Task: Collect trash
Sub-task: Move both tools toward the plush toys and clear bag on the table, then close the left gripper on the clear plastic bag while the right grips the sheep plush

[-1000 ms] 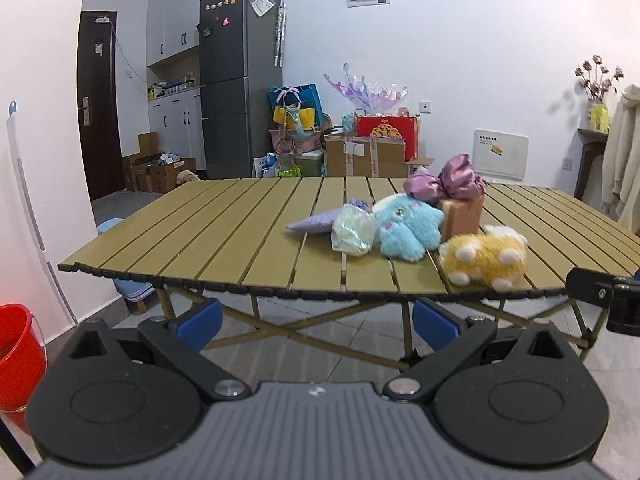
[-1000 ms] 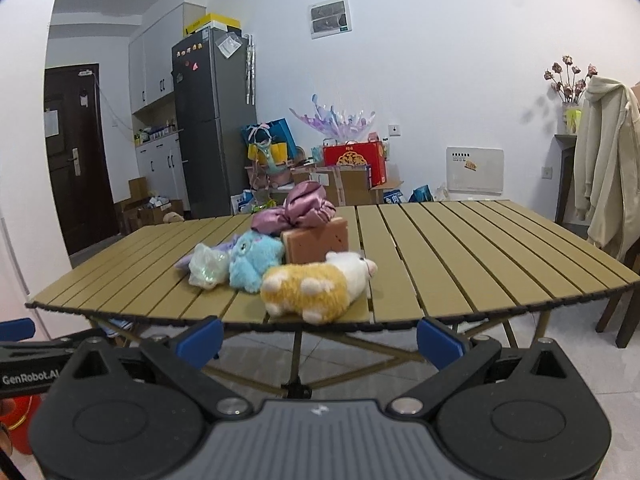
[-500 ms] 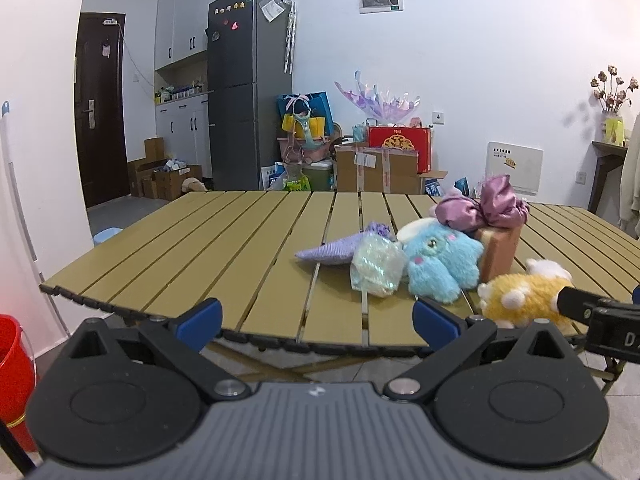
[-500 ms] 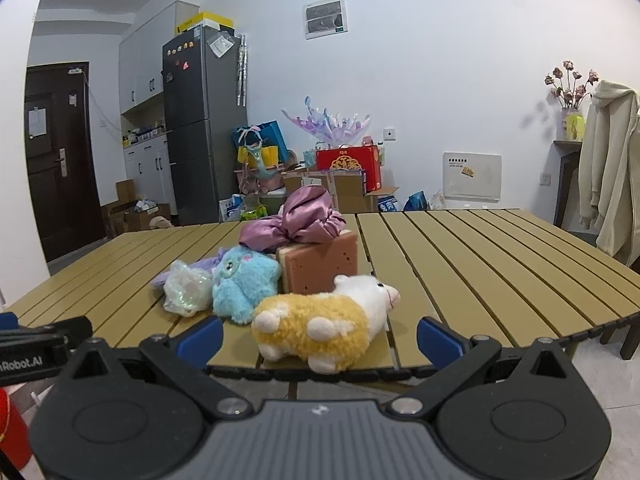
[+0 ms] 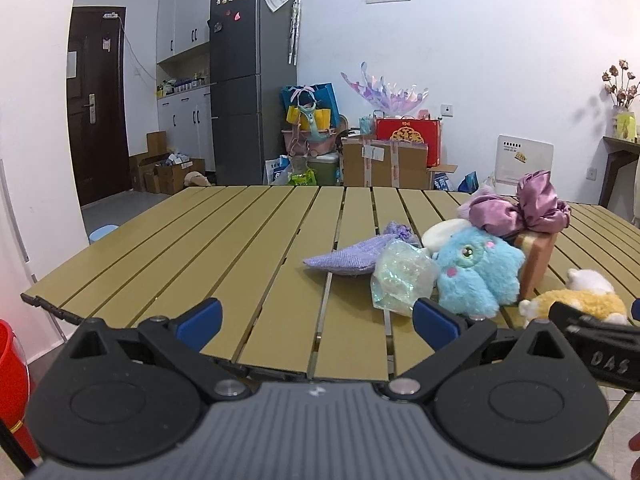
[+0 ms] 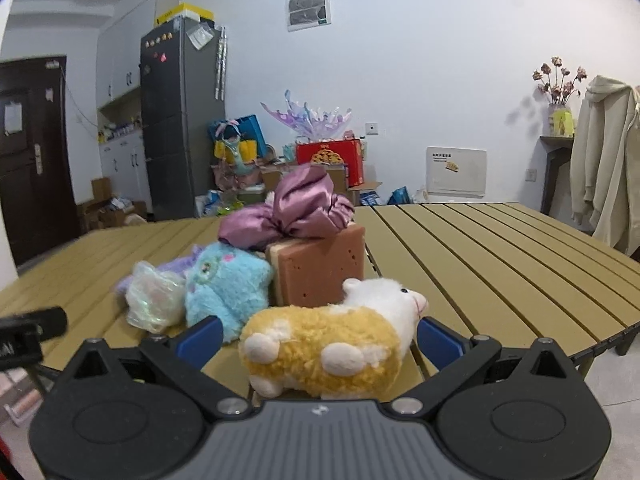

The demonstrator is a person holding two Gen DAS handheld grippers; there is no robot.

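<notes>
slatted table (image 5: pixel 248 240) ahead of me, both jaws apart, my left gripper (image 5: pixel 316 318) empty, my right gripper (image 6: pixel 318 334) around yellow plush (image 6: pixel 332 354), untouched

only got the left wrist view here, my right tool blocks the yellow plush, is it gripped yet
observer: No. The right tool is open, one finger on each side of the yellow plush. I cannot tell if they touch it.
operator: how's the plush lying
observer: On its side at the table's near edge, paws toward the camera, white head pointing right.
operator: anything off to the right i should watch for
observer: A cream coat hangs beyond the table's right edge, well behind the plush.
</notes>
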